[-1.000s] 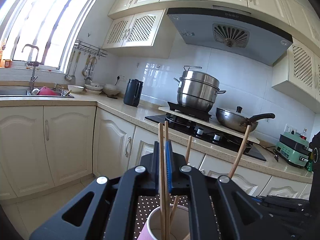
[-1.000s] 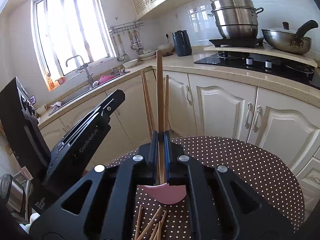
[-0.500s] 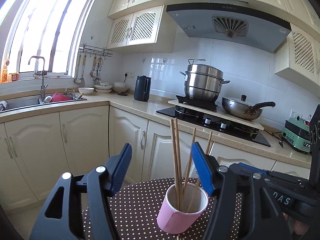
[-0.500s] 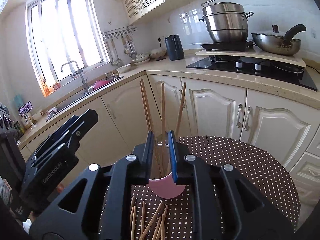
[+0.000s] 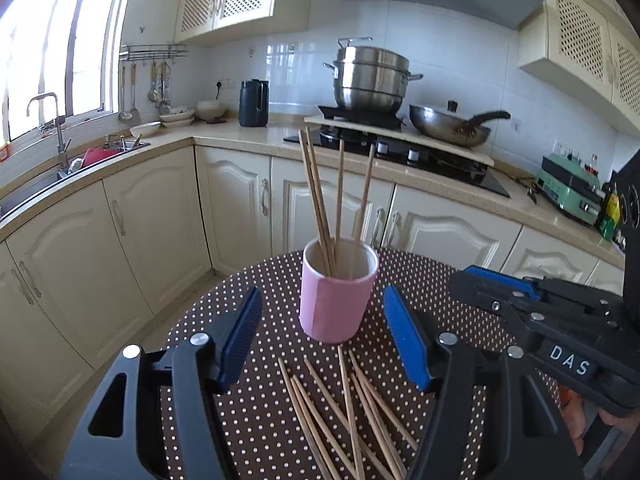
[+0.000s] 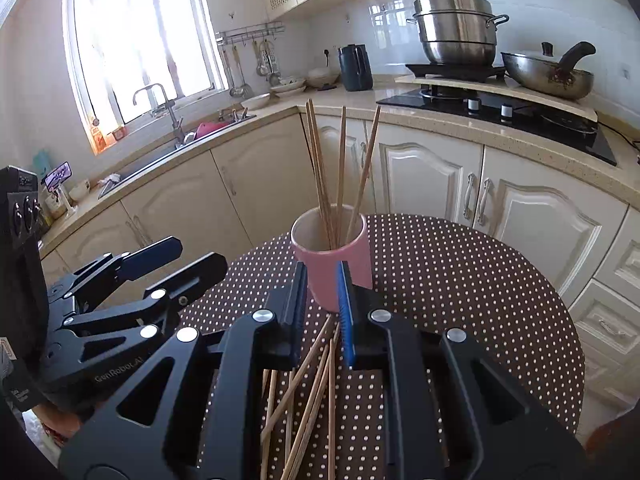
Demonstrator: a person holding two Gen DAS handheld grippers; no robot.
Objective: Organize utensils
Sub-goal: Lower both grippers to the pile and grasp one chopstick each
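Observation:
A pink cup (image 5: 338,294) stands on the round polka-dot table (image 5: 240,408) with several wooden chopsticks (image 5: 339,196) upright in it. Several loose chopsticks (image 5: 352,412) lie on the table in front of it. My left gripper (image 5: 322,334) is wide open and empty, just short of the cup, above the loose chopsticks. In the right wrist view the cup (image 6: 360,254) stands just beyond my right gripper (image 6: 322,300), which is open by a narrow gap and empty, above the loose chopsticks (image 6: 308,396). The right gripper's body (image 5: 552,320) shows at the left view's right edge.
Cream kitchen cabinets (image 5: 168,216) and a counter run behind the table. A hob holds a steel steamer pot (image 5: 372,80) and a wok (image 5: 448,126). A dark kettle (image 5: 254,103) stands on the counter, and a sink with a tap (image 5: 56,128) lies at the left.
Both grippers let go of the chopsticks they held over the cup; these now stand in it. Both grippers drew back and down, the left opening wide, the right slightly.

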